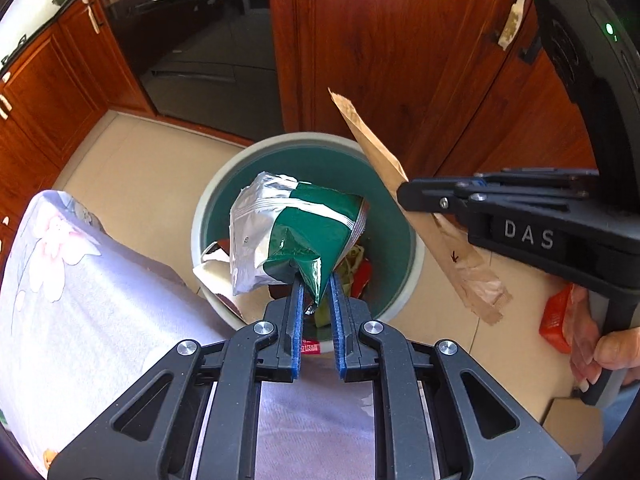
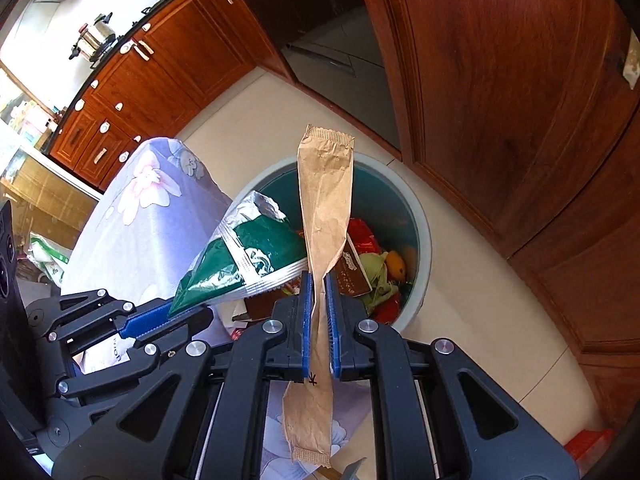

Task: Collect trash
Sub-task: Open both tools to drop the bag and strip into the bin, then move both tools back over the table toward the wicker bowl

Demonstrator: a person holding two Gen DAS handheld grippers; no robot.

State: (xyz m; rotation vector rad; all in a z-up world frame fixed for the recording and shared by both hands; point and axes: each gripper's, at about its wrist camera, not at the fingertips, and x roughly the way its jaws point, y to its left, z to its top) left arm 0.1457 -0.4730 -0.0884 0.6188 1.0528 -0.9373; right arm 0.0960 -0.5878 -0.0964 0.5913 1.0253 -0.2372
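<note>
Left wrist cam: left gripper (image 1: 316, 288) is pinching the green bag (image 1: 296, 236) by its corner right over the bin (image 1: 404, 280), which already has trash in it. A red packet (image 1: 554, 318) lies on the floor.

Right wrist cam: right gripper (image 2: 319, 300) is clamped on the paper sleeve (image 2: 325, 204), hanging over the bin's near rim. Both still need dropping, I'd say.

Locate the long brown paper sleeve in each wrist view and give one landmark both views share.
Left wrist view: the brown paper sleeve slants across the right of centre, clamped in the right gripper, beside the bin.
Right wrist view: the sleeve runs up the centre, pinched between the right gripper's blue pads, its top over the bin.
Shared landmark: the round trash bin, part-full.
</note>
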